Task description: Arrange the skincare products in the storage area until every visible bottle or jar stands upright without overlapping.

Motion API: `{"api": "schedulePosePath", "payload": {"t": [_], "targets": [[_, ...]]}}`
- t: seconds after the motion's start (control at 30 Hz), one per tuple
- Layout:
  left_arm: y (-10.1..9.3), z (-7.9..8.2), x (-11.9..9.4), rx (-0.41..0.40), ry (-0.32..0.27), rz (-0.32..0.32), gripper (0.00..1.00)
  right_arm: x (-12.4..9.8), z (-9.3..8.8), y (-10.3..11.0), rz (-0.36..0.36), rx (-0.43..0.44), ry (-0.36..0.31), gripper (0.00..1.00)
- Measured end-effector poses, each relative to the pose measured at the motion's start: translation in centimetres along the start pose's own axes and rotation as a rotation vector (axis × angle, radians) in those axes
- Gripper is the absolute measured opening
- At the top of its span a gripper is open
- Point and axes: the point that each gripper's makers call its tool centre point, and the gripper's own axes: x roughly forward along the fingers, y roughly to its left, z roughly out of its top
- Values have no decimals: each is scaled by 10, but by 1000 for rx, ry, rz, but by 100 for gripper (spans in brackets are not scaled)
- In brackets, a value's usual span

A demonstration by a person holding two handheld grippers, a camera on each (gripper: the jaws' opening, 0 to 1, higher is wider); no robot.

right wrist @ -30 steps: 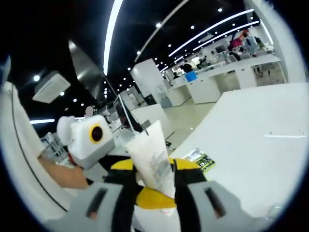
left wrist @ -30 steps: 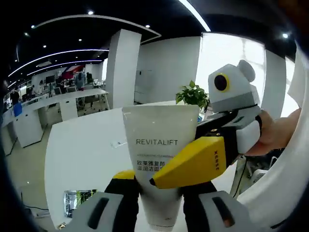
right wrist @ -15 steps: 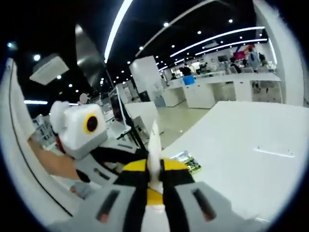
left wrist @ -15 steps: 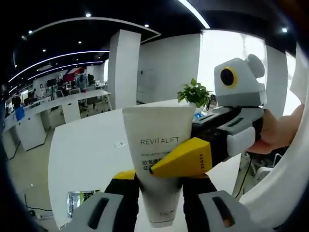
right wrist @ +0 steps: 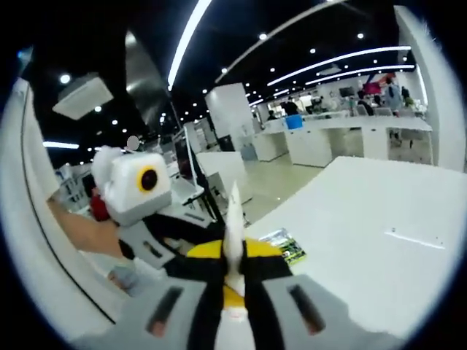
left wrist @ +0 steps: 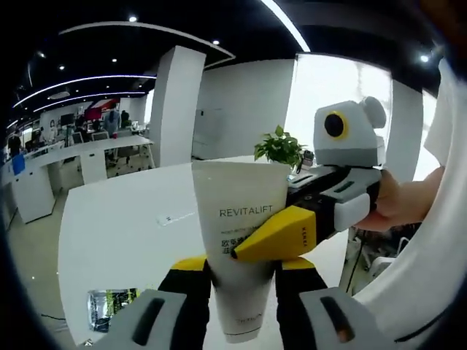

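Office, white table [left wrist: 124, 226] — both the left gripper [left wrist: 237, 281] and right gripper [right wrist: 232, 273] clamp 1 REVITALIFT tube [left wrist: 237, 219] upright.

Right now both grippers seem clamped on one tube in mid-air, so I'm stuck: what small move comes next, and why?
Probably open the right gripper and draw it back. The Revitalift tube is already clamped by the left gripper above the white table, so one grip should suffice to carry it.
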Motion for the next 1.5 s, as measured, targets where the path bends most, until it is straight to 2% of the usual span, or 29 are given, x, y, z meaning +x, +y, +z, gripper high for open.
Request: {"api": "schedulePosePath", "payload": {"t": [0.37, 0.73, 0.93, 1.1, 1.5], "targets": [[-5, -8, -5, 15, 20, -69, 33, -3, -7, 0, 11, -38, 25, 6], [-1, -16, -12, 6, 44, -96, 32, -8, -14, -4, 22, -71, 38, 6], [-8, -16, -16, -1, 54, -167, 32, -6, -24, -2, 43, -106, 60, 6], [-6, -22, -17, 21, 84, -167, 32, -5, -31, -1, 58, -105, 67, 6], [-5, -33, -15, 32, 127, -170, 32, -1, -60, 0, 97, -161, 125, 6]]}}
